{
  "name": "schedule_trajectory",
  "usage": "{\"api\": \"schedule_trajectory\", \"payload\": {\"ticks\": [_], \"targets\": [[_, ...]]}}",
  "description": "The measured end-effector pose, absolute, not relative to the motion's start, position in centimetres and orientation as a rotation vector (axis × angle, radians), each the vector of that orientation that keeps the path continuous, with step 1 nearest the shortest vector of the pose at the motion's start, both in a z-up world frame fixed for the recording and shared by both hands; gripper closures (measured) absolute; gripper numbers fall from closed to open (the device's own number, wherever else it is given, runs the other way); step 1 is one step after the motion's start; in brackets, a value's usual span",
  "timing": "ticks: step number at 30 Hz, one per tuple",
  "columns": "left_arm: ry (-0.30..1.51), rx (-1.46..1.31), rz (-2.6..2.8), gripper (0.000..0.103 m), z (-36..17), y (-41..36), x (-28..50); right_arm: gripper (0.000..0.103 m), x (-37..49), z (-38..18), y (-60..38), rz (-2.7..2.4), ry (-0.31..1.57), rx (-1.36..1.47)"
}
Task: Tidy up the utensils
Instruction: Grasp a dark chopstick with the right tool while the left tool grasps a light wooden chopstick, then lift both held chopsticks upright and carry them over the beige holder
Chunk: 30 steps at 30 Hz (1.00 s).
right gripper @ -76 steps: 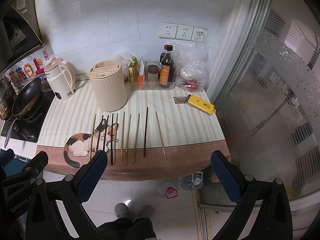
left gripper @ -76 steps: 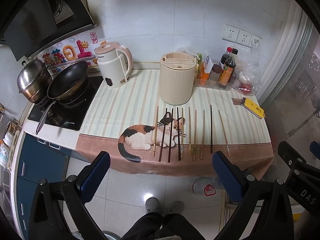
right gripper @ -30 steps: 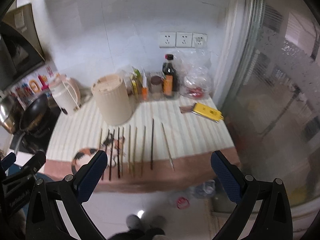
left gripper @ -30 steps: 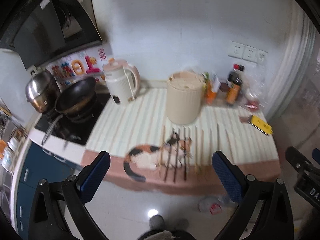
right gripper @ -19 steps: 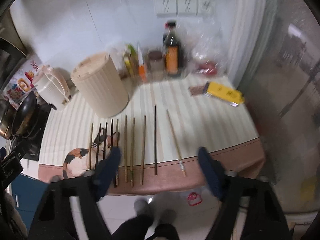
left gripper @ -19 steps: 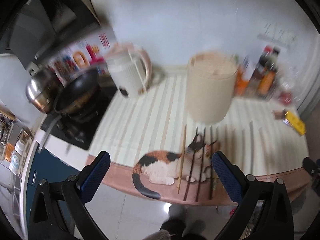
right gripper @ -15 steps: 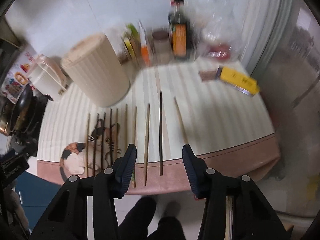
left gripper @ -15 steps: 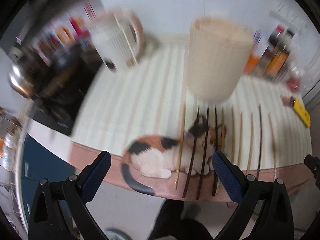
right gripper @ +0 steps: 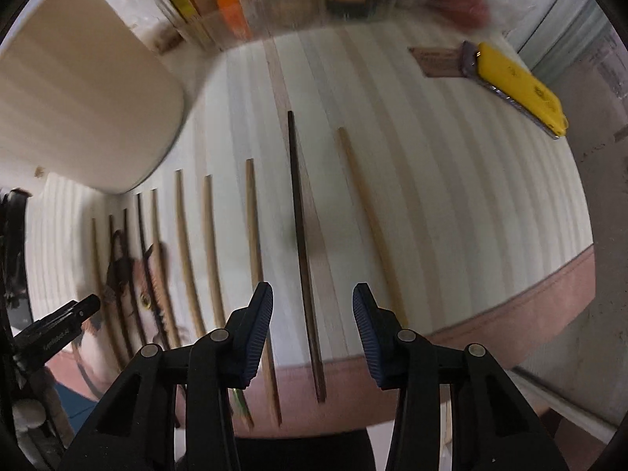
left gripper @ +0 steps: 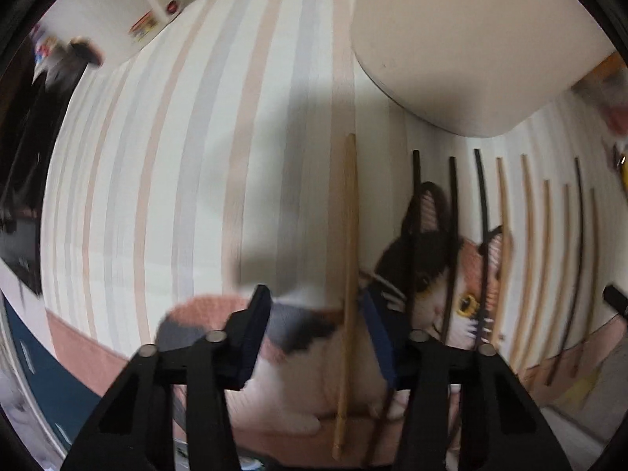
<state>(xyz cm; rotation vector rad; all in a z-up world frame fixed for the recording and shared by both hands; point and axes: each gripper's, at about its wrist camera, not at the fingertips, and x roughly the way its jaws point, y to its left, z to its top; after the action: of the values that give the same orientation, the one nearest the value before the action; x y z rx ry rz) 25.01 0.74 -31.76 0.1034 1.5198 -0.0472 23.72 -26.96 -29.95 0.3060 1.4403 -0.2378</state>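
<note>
Several chopsticks lie side by side on a striped mat (left gripper: 176, 157) with a cat print. My left gripper (left gripper: 314, 298) points down just above it, jaws closing. A light wooden chopstick (left gripper: 348, 235) runs between them, close to the right finger (left gripper: 378, 337), with a gap on the left. My right gripper (right gripper: 312, 288) hangs low over the row's other end, jaws closing around a dark chopstick (right gripper: 298, 204) without touching it. A cream cylindrical utensil holder (left gripper: 471, 39) (right gripper: 78, 98) stands behind the row.
A yellow flat item (right gripper: 522, 86) lies at the mat's far right. Bottles and packets (right gripper: 227, 8) crowd the back wall. A white kettle (left gripper: 157, 0) stands at the back left. The mat's pink front edge (right gripper: 510, 325) hangs over the counter.
Both grippers have dropped from high above the floor to just over the mat and tipped downward. Their jaws have narrowed from wide apart, each now straddling one chopstick.
</note>
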Motion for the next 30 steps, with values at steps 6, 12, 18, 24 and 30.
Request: {"api": "schedule_trajectory", "payload": {"ticks": [6, 12, 18, 24, 30], "targets": [[1.515, 0.056, -0.054, 0.098, -31.1, 1.6, 25.1, 0.058, 26.6, -33.2, -26.9, -0.297, 1.512, 0.263], [1.529, 0.022, -0.066, 0.099, -29.9, 3.4, 26.0, 0.083, 28.3, -34.8, -26.8, -0.318, 1.524, 0.215], [1.578, -0.029, -0.082, 0.098, -28.5, 5.6, 25.7, 0.097, 28.2, -35.1, -25.1, -0.245, 1.59, 0.219], [1.575, 0.037, -0.111, 0.09, -27.6, 5.3, 23.0, 0.097, 27.5, -35.4, -23.7, -0.171, 1.625, 0.18], [1.597, 0.092, -0.076, 0.09, -27.1, 5.0, 21.4, 0.096, 29.3, -37.3, -24.5, -0.157, 1.643, 0.148]]}}
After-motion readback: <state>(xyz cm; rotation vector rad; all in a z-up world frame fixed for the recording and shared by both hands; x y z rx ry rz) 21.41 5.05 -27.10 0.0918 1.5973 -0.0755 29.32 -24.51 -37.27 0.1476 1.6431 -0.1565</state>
